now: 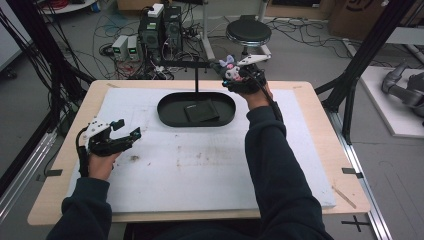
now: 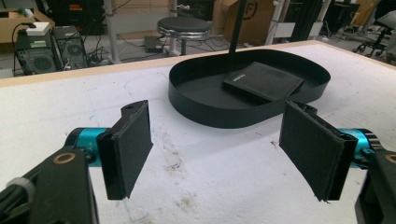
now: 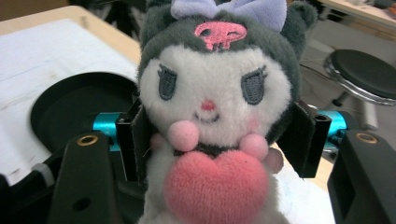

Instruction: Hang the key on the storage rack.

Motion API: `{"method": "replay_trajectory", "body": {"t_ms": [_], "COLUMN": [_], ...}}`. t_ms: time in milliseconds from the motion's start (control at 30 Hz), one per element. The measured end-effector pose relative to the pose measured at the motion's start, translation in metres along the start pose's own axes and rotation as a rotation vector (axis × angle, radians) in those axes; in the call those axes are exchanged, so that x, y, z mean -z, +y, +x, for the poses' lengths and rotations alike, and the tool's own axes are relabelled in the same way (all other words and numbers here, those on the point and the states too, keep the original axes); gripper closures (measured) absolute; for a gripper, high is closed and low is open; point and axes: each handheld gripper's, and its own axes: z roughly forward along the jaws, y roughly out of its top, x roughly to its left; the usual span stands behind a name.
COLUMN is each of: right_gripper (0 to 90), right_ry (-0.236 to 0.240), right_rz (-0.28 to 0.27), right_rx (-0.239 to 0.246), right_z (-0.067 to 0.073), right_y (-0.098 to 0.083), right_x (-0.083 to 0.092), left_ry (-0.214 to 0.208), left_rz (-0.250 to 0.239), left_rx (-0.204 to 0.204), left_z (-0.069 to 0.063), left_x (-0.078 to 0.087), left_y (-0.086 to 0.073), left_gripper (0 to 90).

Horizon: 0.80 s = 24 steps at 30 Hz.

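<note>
Plush doll [image 3: 217, 116] (grey hood, lilac bow, pink skull patch, big pink heart on its front) sits clamped in the right gripper [image 1: 239, 75], w/ the two black jaws pressing into its sides just below the head. In the high view the doll [image 1: 229, 66] is up in the air past the far right end of the black oval tray [image 1: 170, 116], over the far edge of the table, not touching anything but the jaws. It faces the right gripper view's camera, upright.

Tray sits on the white mat [image 1: 200, 170] towards the far side, w/ a flat black wallet-looking thing [image 1: 201, 110] lying inside it, right of center. A thin black post [image 1: 196, 75] stands just behind the tray.

Left gripper [image 1: 126, 134] rests low on the left part of the mat, well apart from the tray, pointing roughly at it. Its jaws are spread wide, nothing btwn them, just stained mat underneath. Left gripper view has the tray [image 2: 196, 109] and wallet thing [image 2: 264, 81] straight ahead.

Black round stool [image 1: 248, 32] is on the floor beyond the table.
</note>
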Motion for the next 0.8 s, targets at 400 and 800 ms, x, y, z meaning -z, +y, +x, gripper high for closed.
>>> {"method": "replay_trajectory", "body": {"t_ms": [400, 800], "right_gripper": [36.7, 37.5], "right_ry": [-0.120, -0.076], "right_rz": [0.095, 0.230], "right_rx": [-0.010, -0.022], "right_z": [-0.017, -0.011], "right_y": [-0.006, -0.040], "right_x": [0.000, -0.028], "left_ry": [-0.001, -0.003], "left_rz": [-0.001, 0.007], "left_rx": [0.006, 0.003], "left_z": [0.001, 0.000], "left_x": [0.001, 0.000], "left_y": [0.000, 0.000], "left_gripper": [25.0, 25.0]}}
